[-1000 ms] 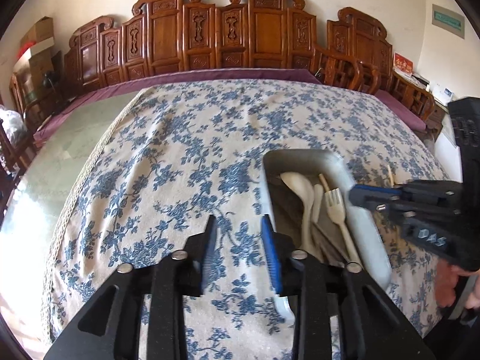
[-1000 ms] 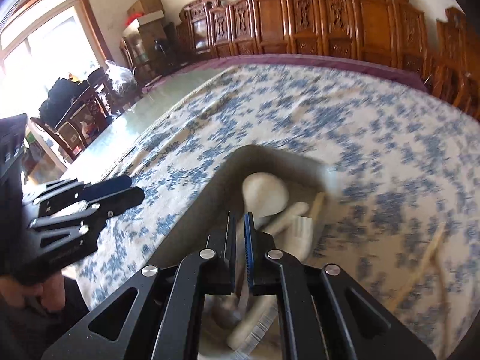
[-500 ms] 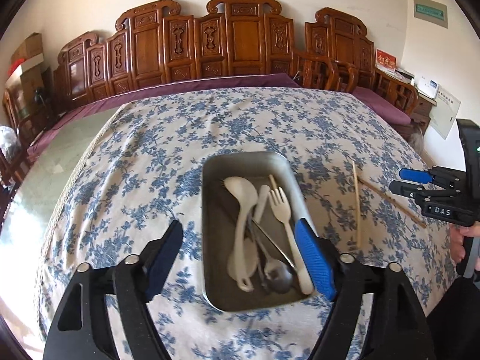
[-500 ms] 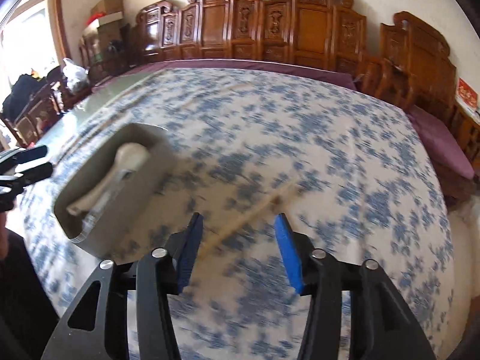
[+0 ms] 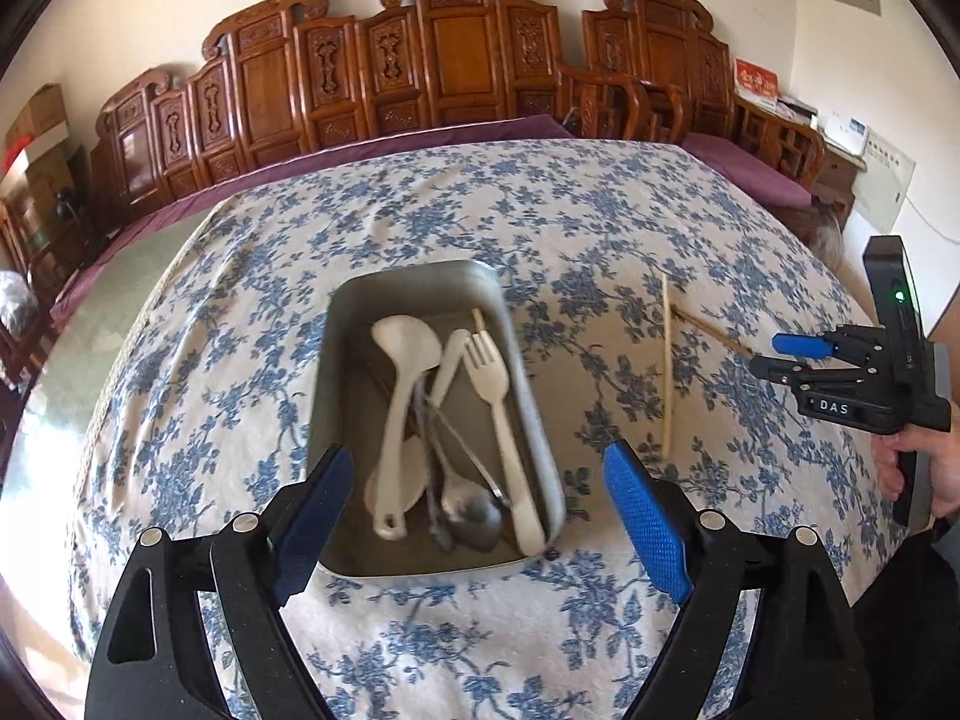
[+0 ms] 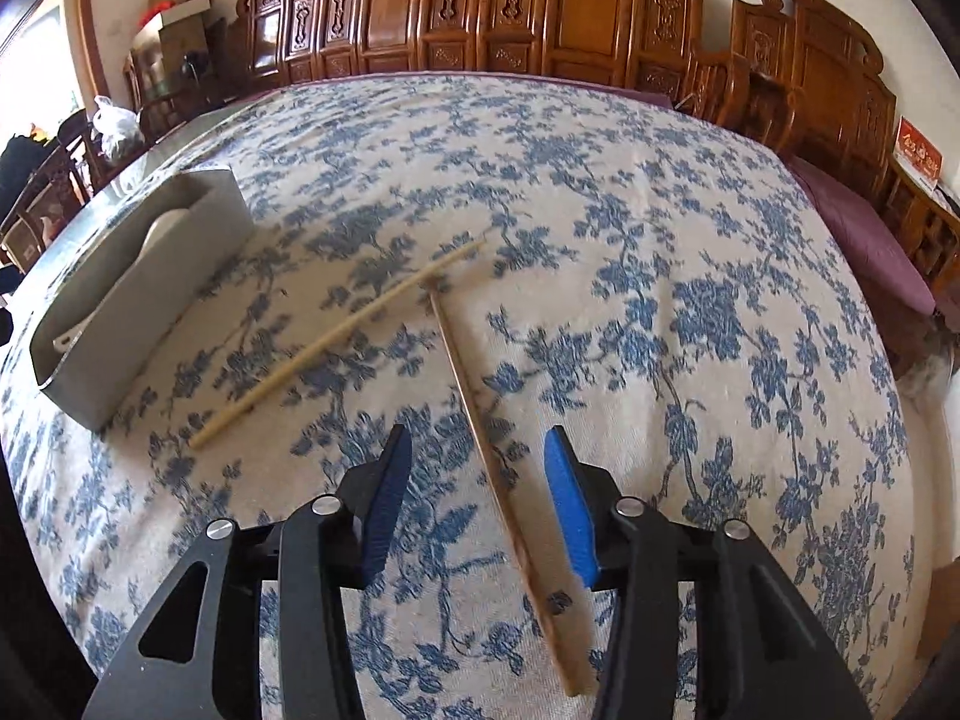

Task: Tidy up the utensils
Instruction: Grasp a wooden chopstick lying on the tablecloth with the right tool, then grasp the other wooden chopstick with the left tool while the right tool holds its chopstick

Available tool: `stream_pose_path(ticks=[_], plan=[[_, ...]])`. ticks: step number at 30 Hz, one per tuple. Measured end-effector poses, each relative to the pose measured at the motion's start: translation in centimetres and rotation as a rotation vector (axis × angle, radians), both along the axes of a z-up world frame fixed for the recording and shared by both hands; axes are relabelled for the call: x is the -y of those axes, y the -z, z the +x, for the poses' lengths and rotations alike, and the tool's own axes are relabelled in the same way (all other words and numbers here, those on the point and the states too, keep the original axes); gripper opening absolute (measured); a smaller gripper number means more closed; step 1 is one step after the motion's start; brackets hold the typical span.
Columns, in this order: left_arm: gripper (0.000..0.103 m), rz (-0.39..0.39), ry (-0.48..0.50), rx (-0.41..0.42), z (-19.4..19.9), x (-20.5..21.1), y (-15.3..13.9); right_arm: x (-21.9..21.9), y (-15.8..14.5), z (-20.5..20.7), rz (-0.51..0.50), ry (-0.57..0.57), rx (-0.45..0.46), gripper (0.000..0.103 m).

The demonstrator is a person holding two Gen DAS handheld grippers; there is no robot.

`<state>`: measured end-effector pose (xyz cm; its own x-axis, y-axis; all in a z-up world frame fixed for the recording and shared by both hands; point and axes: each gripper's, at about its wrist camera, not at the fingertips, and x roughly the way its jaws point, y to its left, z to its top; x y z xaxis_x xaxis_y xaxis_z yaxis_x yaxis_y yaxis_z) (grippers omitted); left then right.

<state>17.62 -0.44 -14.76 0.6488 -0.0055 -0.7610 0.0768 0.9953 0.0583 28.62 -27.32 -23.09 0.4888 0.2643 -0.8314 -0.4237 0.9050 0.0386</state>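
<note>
Two claws are in play. The left claw (image 5: pixel 474 510) has its jaws spread wide and opening further, empty, hanging above the near end of a grey metal tray (image 5: pixel 528 384) so that the tray shows between the blue pads without touching either. In the tray lie a white soup spoon (image 5: pixel 399 372), a white plastic fork (image 5: pixel 498 414), a metal spoon (image 5: pixel 474 516) and some other dark metal pieces too tangled to name; the end of a wooden stick pokes out behind the fork.

The right claw (image 6: pixel 477 510) stands part open with its jaws closing, tilted down over a darker wooden chopstick (image 6: pixel 480 438) that runs lengthwise between the pads. Neither pad presses on it, and it lies flat on the cloth. A paler chopstick (image 6: pixel 336 345) lies just beside it to the left, slanting away; the far tips of the two nearly meet, though whether they touch cannot be told. Both sticks rest on the counter to the right of the tray, near it but outside it.

The counter is covered with a cream tablecloth (image 5: pixel 420 222) printed with blue flowers. A hand (image 5: pixel 936 468) grips the right claw's handle at the edge of the left wrist view. Behind the counter stands a row of carved wooden chairs (image 5: pixel 456 54) against a pale wall.
</note>
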Motion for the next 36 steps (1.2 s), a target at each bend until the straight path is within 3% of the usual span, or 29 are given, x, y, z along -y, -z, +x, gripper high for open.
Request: stream_pose_path(ticks=[6, 15, 19, 32, 36], plan=[[0.082, 0.027, 0.042, -0.003, 0.4, 2.6, -0.1, 0.9, 0.1, -0.2, 0.015, 0.013, -0.01, 0.041], [0.082, 0.039, 0.082, -0.015, 1.1, 5.1, 0.2, 0.3, 0.7, -0.3, -0.034, -0.019, -0.012, 0.024], [0.082, 0.038, 0.093, -0.037, 1.8, 5.7, 0.8, 0.4, 0.7, -0.3, -0.041, -0.033, -0.007, 0.009], [0.082, 0.043, 0.155, -0.069, 5.6, 9.4, 2.0, 2.5, -0.1, 0.5, 0.061, 0.016, -0.015, 0.006], [0.074, 0.055, 0.179, -0.086, 6.8, 10.8, 3.1, 2.6, 0.0, 0.6, 0.069, 0.02, -0.016, 0.006]])
